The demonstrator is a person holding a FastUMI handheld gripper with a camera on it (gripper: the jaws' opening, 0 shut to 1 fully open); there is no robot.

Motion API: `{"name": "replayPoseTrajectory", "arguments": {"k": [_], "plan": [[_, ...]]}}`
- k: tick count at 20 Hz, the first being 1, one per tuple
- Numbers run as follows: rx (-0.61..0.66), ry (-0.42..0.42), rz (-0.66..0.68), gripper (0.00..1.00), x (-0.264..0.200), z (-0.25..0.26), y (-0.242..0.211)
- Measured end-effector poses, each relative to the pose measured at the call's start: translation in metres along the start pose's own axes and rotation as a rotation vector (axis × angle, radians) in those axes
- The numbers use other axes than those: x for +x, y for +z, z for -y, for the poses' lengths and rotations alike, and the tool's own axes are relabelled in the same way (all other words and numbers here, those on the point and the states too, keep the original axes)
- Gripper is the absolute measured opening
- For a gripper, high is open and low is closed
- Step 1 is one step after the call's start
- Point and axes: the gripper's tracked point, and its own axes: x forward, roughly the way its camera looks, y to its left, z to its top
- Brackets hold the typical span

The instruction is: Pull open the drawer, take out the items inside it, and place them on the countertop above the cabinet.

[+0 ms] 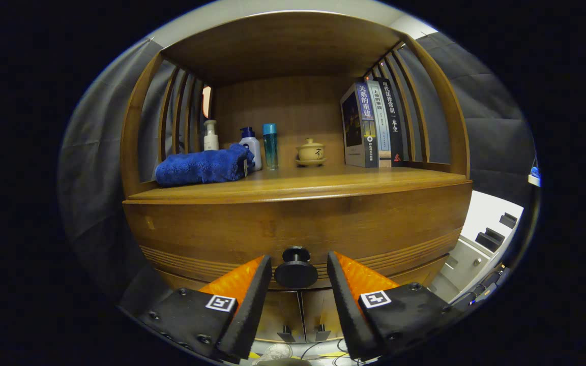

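The gripper [296, 264] sits level, pointed straight at the closed drawer [293, 229] — jaws parted, flanking the round knob [296, 269] without touching it. Above, the desk [323, 180] holds a blue towel [201, 166], bottles and books.

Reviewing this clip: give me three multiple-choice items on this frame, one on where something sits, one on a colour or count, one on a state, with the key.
1. Where is the drawer knob?
A. between the fingers of the gripper
B. on the countertop
C. beside the books

2. What colour is the folded towel on the countertop?
A. red
B. blue
C. white

3. What state is the drawer in?
A. pulled fully out
B. removed
C. closed

Key: 1 A, the knob sits in the gap between both fingers, which stand apart from it. 2 B, the towel beside the bottles is plainly blue. 3 C, the drawer front sits closed under the countertop edge, with no interior showing.
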Motion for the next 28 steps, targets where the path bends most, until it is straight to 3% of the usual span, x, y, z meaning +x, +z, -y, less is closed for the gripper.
{"name": "replayPoseTrajectory", "arguments": {"k": [5, 12, 28], "plan": [[-0.006, 0.006, -0.012, 0.54, 0.006, -0.001, -0.003], [-0.012, -0.027, -0.03, 0.39, 0.007, 0.001, -0.005], [-0.013, -0.029, -0.028, 0.39, -0.053, -0.004, -0.018]]}}
